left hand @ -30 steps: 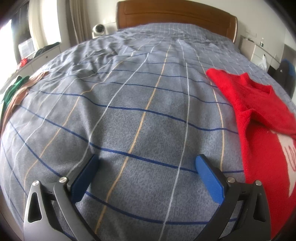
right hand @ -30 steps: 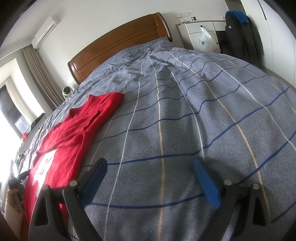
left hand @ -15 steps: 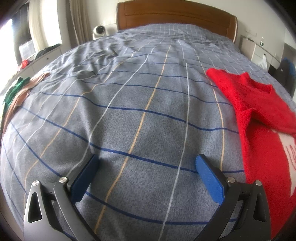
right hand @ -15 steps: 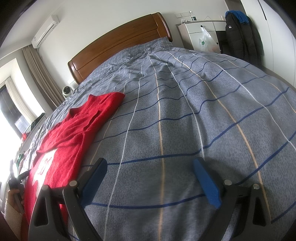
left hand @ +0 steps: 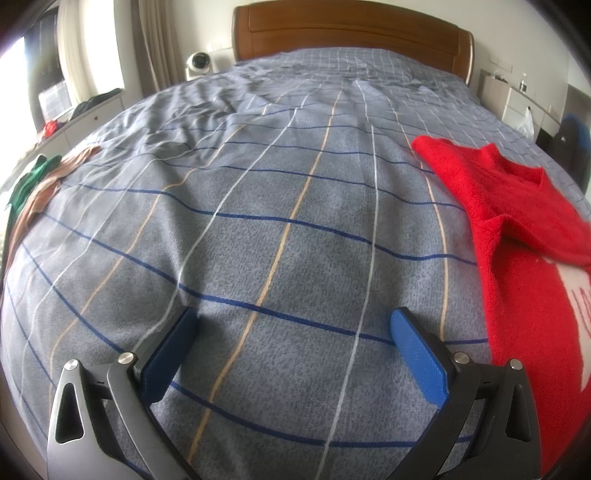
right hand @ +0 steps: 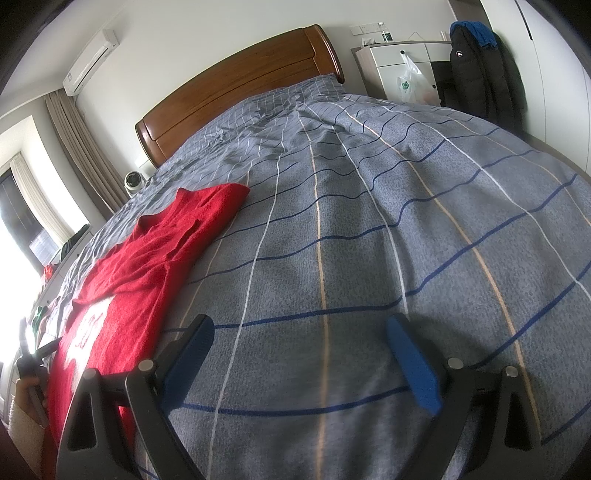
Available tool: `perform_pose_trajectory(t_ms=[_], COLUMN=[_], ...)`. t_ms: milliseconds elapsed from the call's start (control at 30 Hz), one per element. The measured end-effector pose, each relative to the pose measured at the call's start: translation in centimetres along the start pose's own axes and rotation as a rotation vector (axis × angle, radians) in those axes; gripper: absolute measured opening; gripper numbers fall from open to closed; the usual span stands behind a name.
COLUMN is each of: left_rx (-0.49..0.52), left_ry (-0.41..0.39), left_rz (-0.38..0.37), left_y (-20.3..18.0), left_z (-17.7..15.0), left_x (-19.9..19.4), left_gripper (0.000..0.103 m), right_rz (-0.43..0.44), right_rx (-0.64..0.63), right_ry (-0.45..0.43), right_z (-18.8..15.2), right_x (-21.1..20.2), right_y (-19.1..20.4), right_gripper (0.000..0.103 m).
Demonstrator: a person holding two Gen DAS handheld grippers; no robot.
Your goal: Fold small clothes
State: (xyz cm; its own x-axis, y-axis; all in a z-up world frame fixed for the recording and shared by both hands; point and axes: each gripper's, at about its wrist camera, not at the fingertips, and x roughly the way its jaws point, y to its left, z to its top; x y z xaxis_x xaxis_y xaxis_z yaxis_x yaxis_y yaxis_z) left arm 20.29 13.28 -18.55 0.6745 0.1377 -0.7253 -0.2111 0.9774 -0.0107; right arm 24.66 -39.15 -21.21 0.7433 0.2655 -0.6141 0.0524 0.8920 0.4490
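Note:
A red knitted sweater (left hand: 517,236) with a white print lies partly folded on the grey checked bedspread (left hand: 280,192), at the right edge of the left wrist view. Its near sleeve is folded over the body. In the right wrist view the same red sweater (right hand: 144,273) lies at the left. My left gripper (left hand: 293,325) hovers open over bare bedspread, to the left of the sweater. Over the bedspread on the sweater's other side, my right gripper (right hand: 299,332) is open too. Neither holds anything.
A pile of green and tan clothes (left hand: 35,184) lies at the bed's left edge. The wooden headboard (left hand: 351,33) is at the far end. A white dresser (right hand: 402,66) and a hanging black jacket (right hand: 480,70) stand to the right. A hand (right hand: 27,391) shows at the lower left.
The left gripper has drifted slightly; the clothes pile sits a little lower left in its view. The right gripper and the sweater have not moved.

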Motion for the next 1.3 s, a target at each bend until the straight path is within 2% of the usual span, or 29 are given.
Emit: perform_pose_trajectory(t_ms=[1300], left_rx=[0.008], left_ry=[-0.016], left_rz=[0.014], left_y=[0.04], left_z=[-0.51], left_x=[-0.18], left_gripper=[0.103], right_rz=[0.0], right_rx=[-0.003], right_ry=[0.001], right_z=[0.0], right_x=[0.02], right_y=[0.02], right_gripper=[0.093])
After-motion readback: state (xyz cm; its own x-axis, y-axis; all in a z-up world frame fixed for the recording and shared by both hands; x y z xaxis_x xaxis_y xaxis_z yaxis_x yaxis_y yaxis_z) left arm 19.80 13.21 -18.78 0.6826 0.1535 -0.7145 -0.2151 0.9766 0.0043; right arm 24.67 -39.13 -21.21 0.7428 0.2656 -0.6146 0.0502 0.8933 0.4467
